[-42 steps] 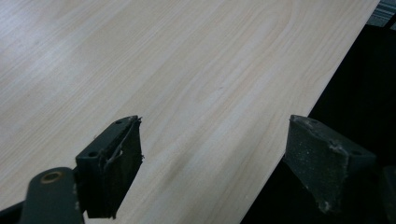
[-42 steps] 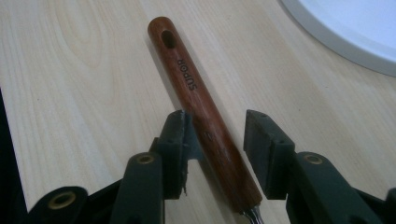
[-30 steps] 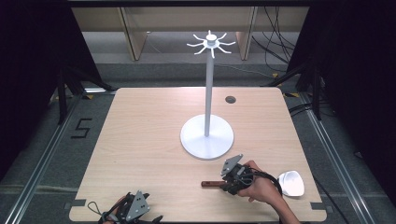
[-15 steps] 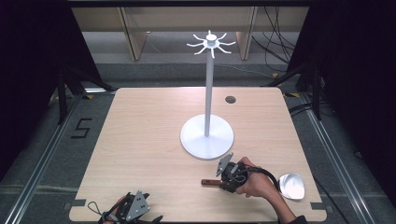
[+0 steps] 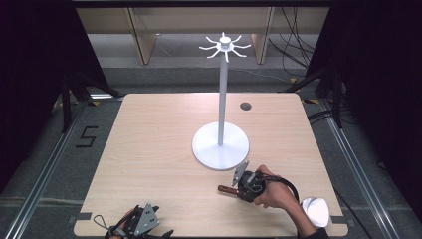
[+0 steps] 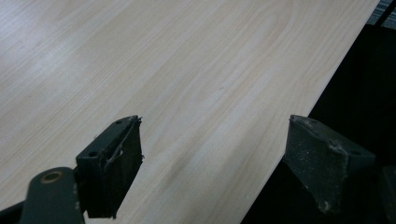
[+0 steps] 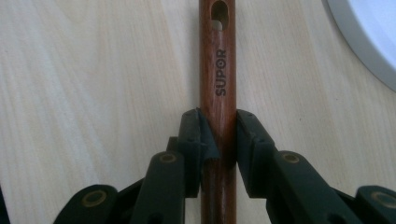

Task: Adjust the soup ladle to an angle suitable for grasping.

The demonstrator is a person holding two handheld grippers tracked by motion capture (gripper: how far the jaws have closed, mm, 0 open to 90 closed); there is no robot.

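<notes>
Gripping a reddish wooden handle [image 7: 218,88] marked SUPOR, the right gripper [image 7: 219,140] has both jaws pressed against it — its hole end points toward 12 o'clock in the right gripper view. The white stand's base [image 5: 220,146] lies just beside, at 2 o'clock. The left gripper [image 6: 212,158] gapes wide over the table [image 6: 187,70] edge.

Black grippers [image 5: 226,189], brass-ringed rivets, grey three-cornered plates

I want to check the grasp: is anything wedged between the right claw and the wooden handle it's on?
Nothing visible. In the right gripper view, the right claw has both jaws pressed straight against the brown wooden handle, which lies on the table. The white stand base sits off to the side, apart from it.
</notes>
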